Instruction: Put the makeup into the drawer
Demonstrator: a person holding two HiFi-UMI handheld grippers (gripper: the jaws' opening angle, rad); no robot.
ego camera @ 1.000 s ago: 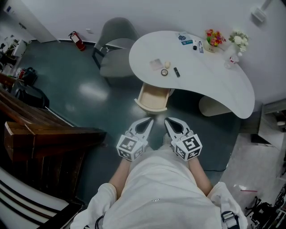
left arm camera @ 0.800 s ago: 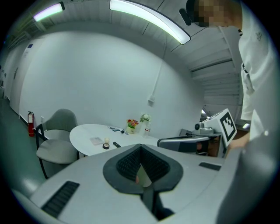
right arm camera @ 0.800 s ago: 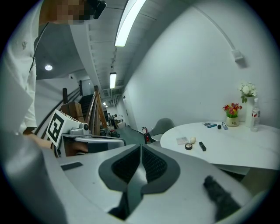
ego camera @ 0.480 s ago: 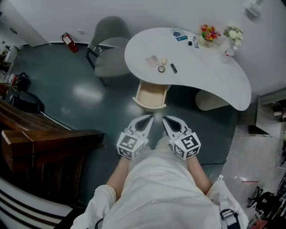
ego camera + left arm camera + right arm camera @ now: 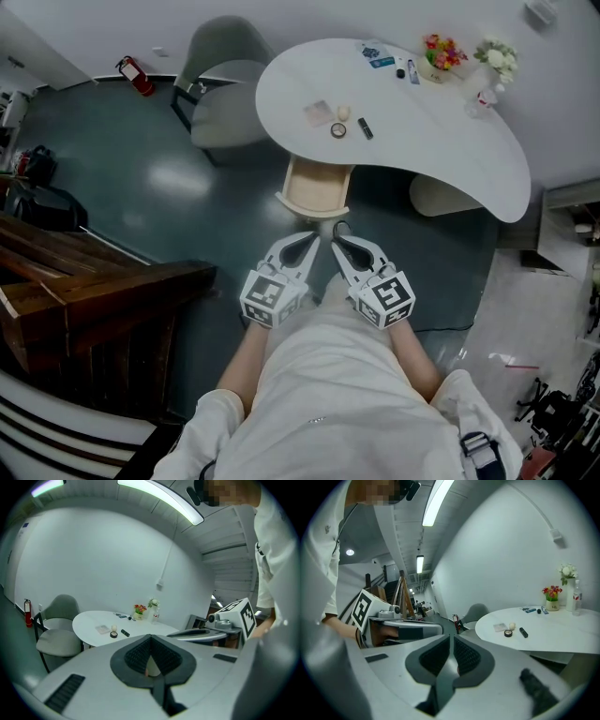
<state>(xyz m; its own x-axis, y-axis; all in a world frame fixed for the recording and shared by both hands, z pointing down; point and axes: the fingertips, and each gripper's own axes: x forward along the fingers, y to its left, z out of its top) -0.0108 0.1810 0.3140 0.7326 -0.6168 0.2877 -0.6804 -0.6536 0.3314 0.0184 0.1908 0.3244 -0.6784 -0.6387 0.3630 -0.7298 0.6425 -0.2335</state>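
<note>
The left tool [image 5: 314,242] and right tool [image 5: 337,244] are hovering clenched and empty near the open drawer [image 5: 314,192]; makeup [image 5: 338,130] is lying on the desk [image 5: 450,141] beyond that drawer.

Right gripper [image 5: 451,639] closed and empty, facing white table [image 5: 567,637] with makeup [image 5: 507,633]

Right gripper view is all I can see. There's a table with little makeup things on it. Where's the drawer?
Observer: The drawer is pulled open under the near edge of the table.
Operator: Is my other gripper holding anything?
Observer: No. The left gripper has its jaws together, with nothing in them.
Operator: Am I at the table yet?
Observer: Not yet. The right gripper is over the floor, short of the drawer.
</note>
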